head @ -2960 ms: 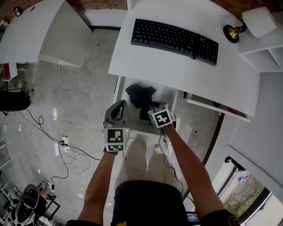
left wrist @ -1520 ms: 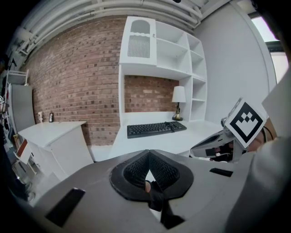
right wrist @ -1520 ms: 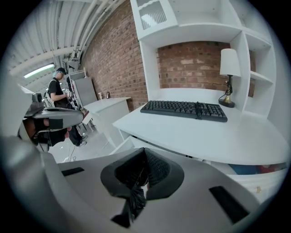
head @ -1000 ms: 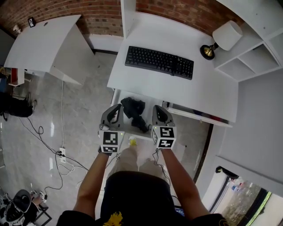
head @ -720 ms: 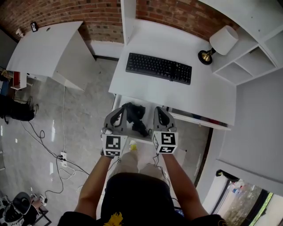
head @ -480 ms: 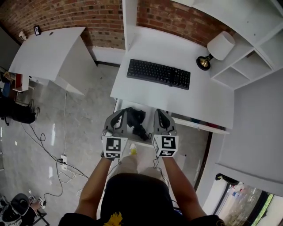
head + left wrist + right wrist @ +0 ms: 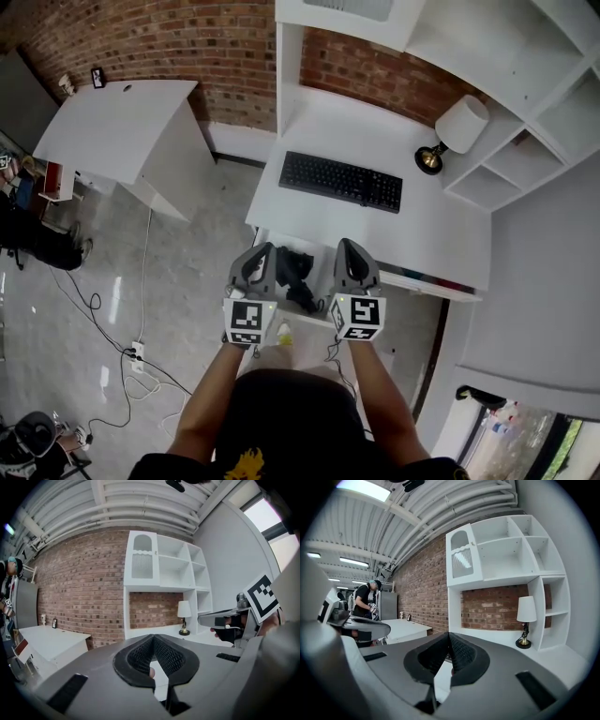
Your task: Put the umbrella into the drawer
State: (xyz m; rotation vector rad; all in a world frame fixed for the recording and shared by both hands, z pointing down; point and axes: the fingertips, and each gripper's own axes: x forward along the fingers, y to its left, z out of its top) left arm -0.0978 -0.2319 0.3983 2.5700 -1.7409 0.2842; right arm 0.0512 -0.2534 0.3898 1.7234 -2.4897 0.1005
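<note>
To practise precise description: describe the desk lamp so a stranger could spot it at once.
Find the white desk that carries the black keyboard, against the red brick wall. At its right end, beside the white shelves, stands a small lamp; its white drum shade and brass base make it the only upright thing there.

Black folded umbrella (image 7: 294, 275), loosely bunched, lying inside white drawer (image 7: 322, 282); drawer pulled open.

Black short-slv tee (image 7: 291, 412) w/ yellow front print (image 7: 246, 463)
</note>
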